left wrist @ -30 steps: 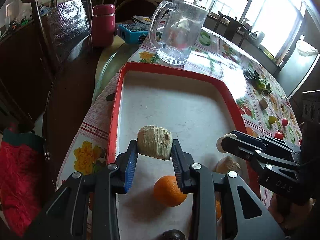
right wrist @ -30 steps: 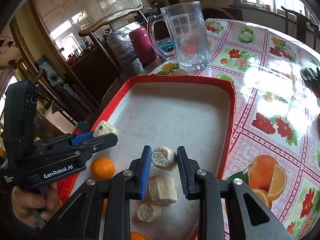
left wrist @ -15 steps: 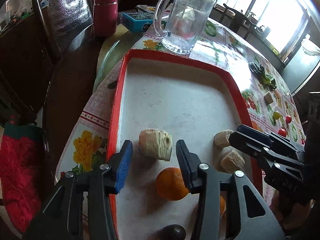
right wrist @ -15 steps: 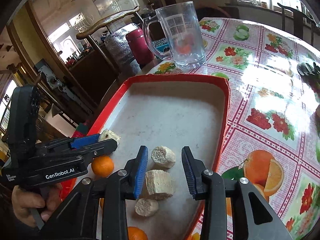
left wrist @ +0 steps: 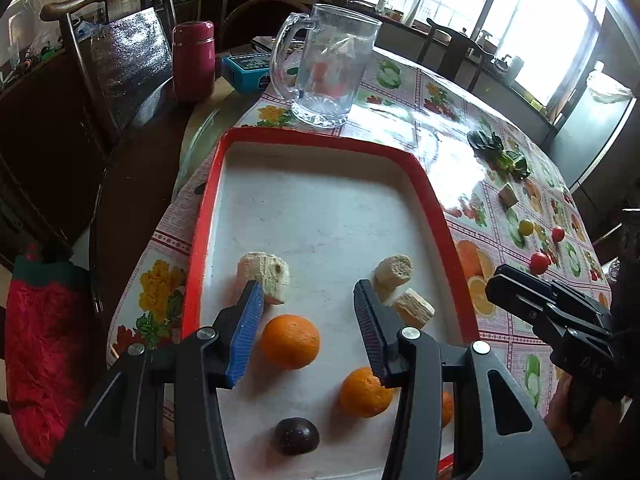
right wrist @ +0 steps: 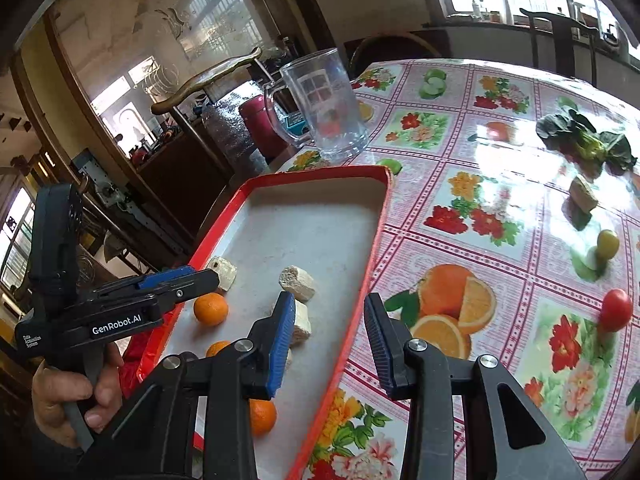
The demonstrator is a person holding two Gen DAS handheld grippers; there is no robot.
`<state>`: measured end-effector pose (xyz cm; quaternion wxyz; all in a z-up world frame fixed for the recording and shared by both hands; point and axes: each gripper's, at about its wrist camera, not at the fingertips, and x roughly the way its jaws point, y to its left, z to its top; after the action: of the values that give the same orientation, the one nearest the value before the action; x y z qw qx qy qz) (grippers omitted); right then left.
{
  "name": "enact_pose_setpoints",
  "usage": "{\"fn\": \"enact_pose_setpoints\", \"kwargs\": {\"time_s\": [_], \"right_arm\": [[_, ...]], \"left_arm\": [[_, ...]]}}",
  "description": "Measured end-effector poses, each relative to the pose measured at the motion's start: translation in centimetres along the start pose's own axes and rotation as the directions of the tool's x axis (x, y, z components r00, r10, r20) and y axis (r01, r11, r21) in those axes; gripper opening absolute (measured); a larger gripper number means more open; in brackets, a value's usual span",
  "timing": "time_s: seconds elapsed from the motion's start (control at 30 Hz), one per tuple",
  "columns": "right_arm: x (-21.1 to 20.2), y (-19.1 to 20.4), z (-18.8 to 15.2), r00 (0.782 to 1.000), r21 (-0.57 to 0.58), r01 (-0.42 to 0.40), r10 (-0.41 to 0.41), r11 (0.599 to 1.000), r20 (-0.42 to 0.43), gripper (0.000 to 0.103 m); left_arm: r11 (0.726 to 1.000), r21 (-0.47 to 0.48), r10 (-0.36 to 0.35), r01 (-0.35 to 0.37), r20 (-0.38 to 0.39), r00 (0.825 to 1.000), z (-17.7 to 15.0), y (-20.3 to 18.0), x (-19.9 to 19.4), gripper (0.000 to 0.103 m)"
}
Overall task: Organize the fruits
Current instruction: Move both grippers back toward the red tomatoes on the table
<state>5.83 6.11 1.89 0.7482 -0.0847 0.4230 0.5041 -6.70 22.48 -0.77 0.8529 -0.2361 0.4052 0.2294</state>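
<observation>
Two spread left fingers [left wrist: 244,328] just behind pale banana chunk [left wrist: 263,274], apart.

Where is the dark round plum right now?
In the left wrist view, the dark round plum lies at the near end of the red-rimmed tray, below the two oranges, under the open left gripper.

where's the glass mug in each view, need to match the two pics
Left wrist: glass mug stands top centre, just beyond the red tray's far rim, handle to picture left.
Right wrist: glass mug sits upper centre-left, past the tray's far end.
Shared landmark: maroon flask beside the mug.
</observation>
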Motion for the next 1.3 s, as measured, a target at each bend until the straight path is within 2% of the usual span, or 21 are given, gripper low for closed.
{"fn": "enact_pose_setpoints", "kwargs": {"time_s": [0.37, 0.67, 1.03, 1.3], "right_arm": [[-5.0, -6.2, -2.9, 0.996, 0.142, 0.074, -0.081, 0.987, 0.046, 0.04], [-8.3, -10.7, -5.0, 0.986, 0.213, 0.14, -0.156, 0.967, 0.06, 0.04], [-11.3, -15.3, -6.2, 0.968, 0.278, 0.209, -0.238, 0.938, 0.075, 0.04], [-12.6, -18.1, -6.1, 0.956, 0.302, 0.25, -0.284, 0.92, 0.073, 0.04]], "left_arm": [[0.997, 0.047, -0.06, 0.06, -0.008, 0.998, -0.9, -4.2, -0.1, 0.046], [0.989, 0.108, -0.103, 0.106, -0.027, 0.994, -1.6, -8.2, 0.1, 0.046], [0.97, 0.188, -0.144, 0.156, -0.077, 0.987, -2.6, -13.3, 1.4, 0.046], [0.945, 0.26, -0.174, 0.199, -0.117, 0.978, -3.0, -17.7, 2.4, 0.046]]}}
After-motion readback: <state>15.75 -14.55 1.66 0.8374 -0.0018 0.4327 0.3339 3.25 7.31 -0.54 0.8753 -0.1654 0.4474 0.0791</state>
